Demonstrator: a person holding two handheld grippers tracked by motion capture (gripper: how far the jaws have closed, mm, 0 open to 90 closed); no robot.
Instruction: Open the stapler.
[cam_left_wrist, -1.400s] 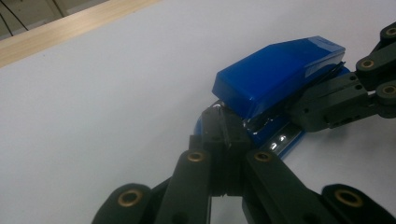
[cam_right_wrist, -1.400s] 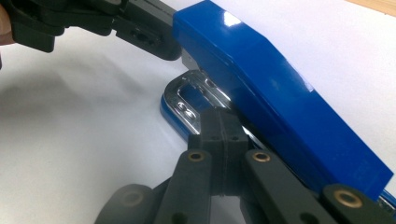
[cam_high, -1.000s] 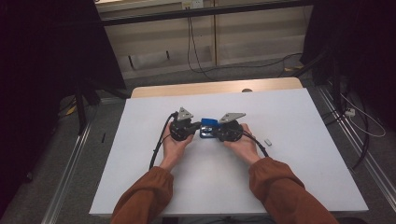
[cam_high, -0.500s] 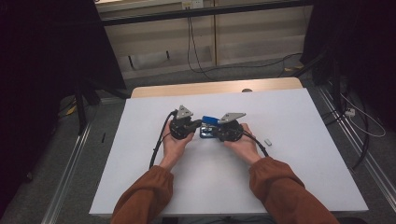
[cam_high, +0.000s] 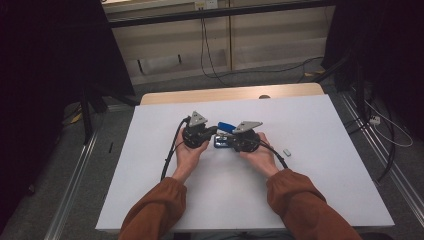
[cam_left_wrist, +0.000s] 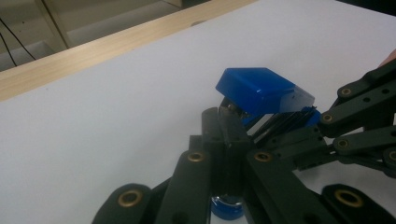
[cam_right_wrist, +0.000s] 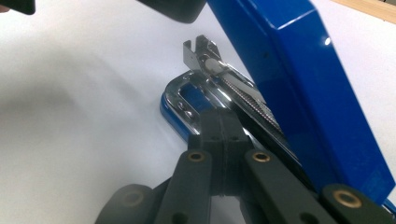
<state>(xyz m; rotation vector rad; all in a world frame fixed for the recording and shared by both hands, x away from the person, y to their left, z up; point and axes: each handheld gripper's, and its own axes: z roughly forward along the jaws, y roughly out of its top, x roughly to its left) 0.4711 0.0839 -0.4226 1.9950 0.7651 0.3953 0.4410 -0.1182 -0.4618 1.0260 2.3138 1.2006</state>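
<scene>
White table (cam_high: 150, 165) unchanged; left claw (cam_high: 214, 131), right claw (cam_high: 226, 142) pressed together, same spots at blue stapler (cam_high: 226, 126)

A broad white sheet-covered table top (cam_high: 325, 175) takes up the middle of the high view, with a pale wooden strip (cam_high: 200, 95) running along its far edge. A small grey rectangular object (cam_high: 286, 151), possibly a block of staples, lies on the white surface at the right. Beyond the table, thin black cables (cam_high: 260, 70) trail across the grey floor (cam_high: 165, 80), and dark curtains (cam_high: 45, 75) hang at both sides.
</scene>
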